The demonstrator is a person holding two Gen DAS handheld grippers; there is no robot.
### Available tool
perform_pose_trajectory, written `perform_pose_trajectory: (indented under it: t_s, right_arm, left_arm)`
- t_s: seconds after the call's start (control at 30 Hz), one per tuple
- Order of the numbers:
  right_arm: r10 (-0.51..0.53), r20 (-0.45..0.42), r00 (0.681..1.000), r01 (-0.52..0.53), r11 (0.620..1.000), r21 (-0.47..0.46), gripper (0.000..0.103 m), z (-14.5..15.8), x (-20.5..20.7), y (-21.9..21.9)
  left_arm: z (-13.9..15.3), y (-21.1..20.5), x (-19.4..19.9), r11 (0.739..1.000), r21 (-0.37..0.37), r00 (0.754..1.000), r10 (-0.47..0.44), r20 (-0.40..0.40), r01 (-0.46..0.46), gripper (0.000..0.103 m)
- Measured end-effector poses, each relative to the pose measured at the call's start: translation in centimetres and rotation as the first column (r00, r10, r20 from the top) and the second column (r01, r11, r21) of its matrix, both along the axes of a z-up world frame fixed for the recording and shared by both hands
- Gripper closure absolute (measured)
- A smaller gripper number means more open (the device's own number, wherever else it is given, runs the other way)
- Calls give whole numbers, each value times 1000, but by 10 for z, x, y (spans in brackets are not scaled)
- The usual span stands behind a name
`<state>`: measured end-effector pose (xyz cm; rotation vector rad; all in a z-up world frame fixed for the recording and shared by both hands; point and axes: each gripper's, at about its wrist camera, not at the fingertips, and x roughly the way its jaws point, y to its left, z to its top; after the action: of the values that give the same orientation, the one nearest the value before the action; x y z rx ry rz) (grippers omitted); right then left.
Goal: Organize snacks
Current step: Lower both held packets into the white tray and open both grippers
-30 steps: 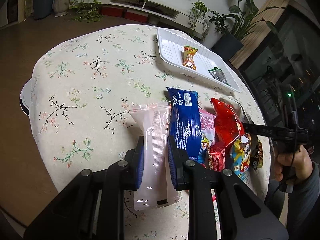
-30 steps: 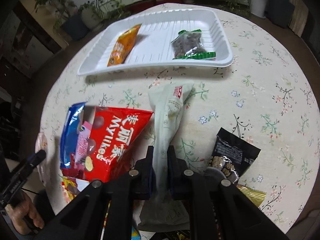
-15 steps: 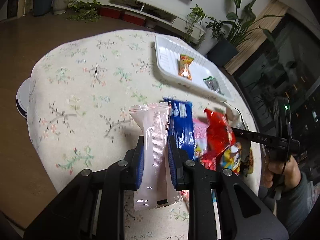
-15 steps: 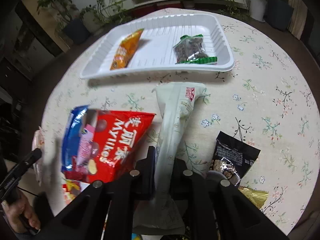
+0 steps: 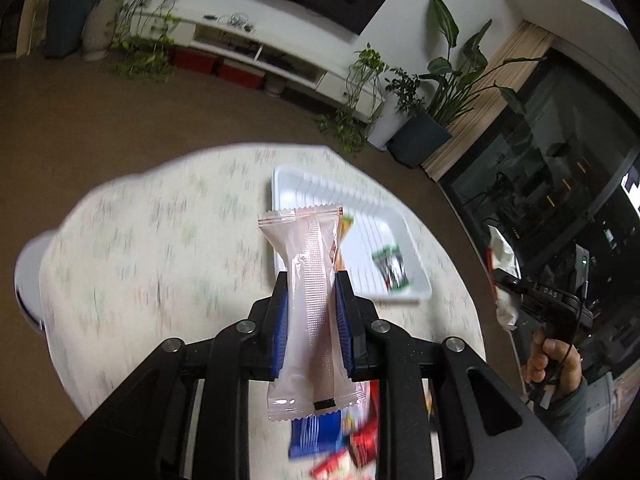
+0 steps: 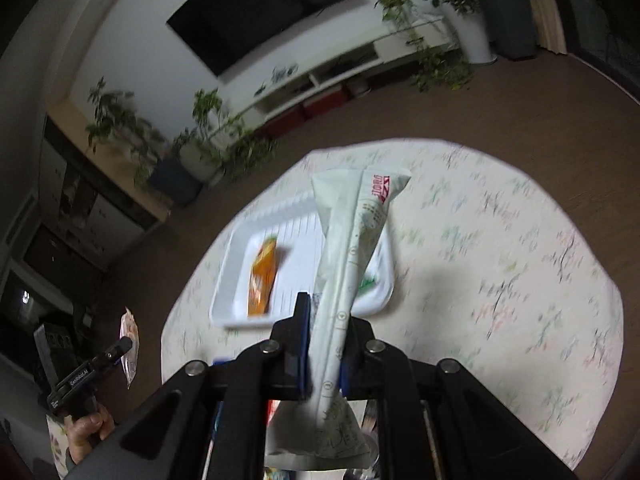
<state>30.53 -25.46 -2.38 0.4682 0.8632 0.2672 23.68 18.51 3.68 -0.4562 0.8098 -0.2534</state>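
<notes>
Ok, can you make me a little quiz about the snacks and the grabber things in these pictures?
1. True or false: the left gripper is shut on a pink packet.
2. How many snacks lie in the white tray? A) none B) two C) five
3. Fill in: the right gripper holds a pale ____ packet with red print at its top.

Key
1. True: the blue pads pinch the pink packet at its middle.
2. B: an orange packet and a dark packet with green ends.
3. Green.
</notes>
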Motion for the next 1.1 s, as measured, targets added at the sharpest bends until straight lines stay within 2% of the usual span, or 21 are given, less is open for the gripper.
perform_pose_trajectory:
  t_s: [0.1,0.2,0.3,0.43,0.57,0.7,0.87,1.1]
  right_arm:
    - [6,23,1000,-5,999,-46,91,8,27,6]
    - [84,46,995,-80,993,-84,91,17,52,32]
    - [152,28,988,-149,984,-97,91,10,81,64]
    - [203,-24,979,-205,971,-121,91,-13,112,98]
    - [228,-89,970,-240,958,-158,91,-44,133,117]
    - [232,-131,964,-253,952,-173,91,-67,139,119]
    - [230,-157,960,-260,941,-215,91,-85,139,126]
    - [228,-193,954,-270,936,-227,91,-104,139,129]
  left_arm:
    - [12,-9,39,999,26,1000,-30,-1,30,84]
    - [11,-22,75,998,27,998,-58,-11,58,84]
    - [1,-41,108,994,52,995,-94,-40,96,84]
    - [-29,-64,143,989,74,988,-123,-93,130,84]
    - [-54,-74,160,990,72,986,-114,-123,124,84]
    - [-76,-87,169,984,111,981,-125,-150,142,84]
    - [-102,-94,183,981,136,977,-116,-177,141,84]
    - [-133,-97,194,978,159,971,-99,-220,136,82]
